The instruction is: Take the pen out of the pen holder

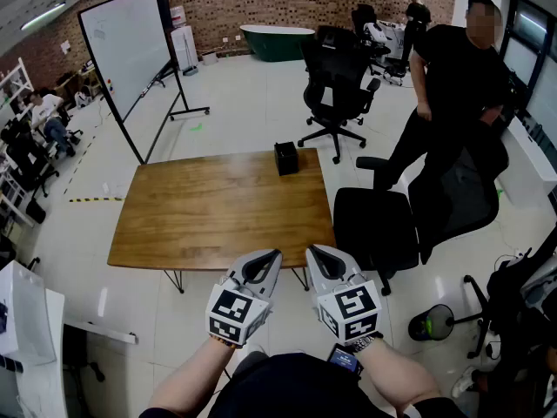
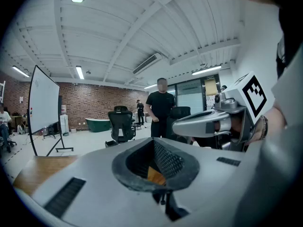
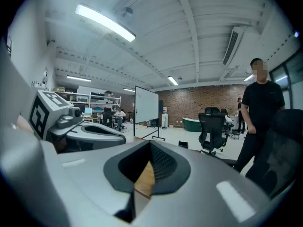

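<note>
Pen holder (image 1: 286, 158): small black box, upright at the far edge of the wooden surface (image 1: 218, 207), near the middle of that edge. No pen discernible in it; too small and dark in the head view to tell. In both gripper views, only a small dark box beyond the jaw tips.

Around the surface:
- Black office chair (image 1: 376, 225) just beside the right edge.
- Second black office chair (image 1: 335, 81) on the floor beyond the far edge, behind the pen holder.
- Whiteboard (image 1: 130, 46) on a wheeled stand, off the far left corner.
- Dark green tub (image 1: 277, 42) against the brick wall at the back.
- Person in black (image 1: 452, 77) standing to the right, behind the nearer chair, well apart from the surface.

Between the grippers and the pen holder: the full depth of the wooden top.

Left gripper (image 1: 273, 258) and right gripper (image 1: 314, 254): side by side, close together, at the near edge of the surface, pointing across it and slightly down. Jaws of both closed tip to tip, gripping nothing; only a sliver of wood visible through the loop of each.

Hidden or cut off: most of the surface in both gripper views, masked by each gripper's own grey body. Forearms cut by the bottom edge of the head view. Far-left area cluttered, details not legible.
</note>
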A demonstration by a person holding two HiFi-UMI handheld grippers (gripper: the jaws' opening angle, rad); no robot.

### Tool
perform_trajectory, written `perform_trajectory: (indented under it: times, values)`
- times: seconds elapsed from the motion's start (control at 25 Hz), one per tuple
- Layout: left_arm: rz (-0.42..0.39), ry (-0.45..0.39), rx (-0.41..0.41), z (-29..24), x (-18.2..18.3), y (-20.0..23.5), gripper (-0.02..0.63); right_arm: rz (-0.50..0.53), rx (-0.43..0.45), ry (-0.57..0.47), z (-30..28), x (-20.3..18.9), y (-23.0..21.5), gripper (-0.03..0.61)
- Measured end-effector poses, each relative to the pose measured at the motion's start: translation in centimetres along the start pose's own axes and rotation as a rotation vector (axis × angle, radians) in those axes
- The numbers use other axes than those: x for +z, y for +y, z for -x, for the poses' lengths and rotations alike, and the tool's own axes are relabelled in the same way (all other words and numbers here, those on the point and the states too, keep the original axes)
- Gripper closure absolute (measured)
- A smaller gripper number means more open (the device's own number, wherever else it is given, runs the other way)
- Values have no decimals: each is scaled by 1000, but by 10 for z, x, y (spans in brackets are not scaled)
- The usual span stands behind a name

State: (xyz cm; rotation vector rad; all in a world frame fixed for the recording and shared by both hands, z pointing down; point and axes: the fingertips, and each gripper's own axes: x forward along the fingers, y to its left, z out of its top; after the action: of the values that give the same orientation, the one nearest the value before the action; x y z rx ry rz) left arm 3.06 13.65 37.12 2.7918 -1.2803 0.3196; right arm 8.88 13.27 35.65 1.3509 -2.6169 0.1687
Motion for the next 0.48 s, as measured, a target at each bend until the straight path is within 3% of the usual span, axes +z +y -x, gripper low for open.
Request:
perform_trajectory:
  times: [0.48]
  values:
    - [8, 9, 4, -16, -2, 8, 609, 2, 12, 4, -14, -1, -12, 578]
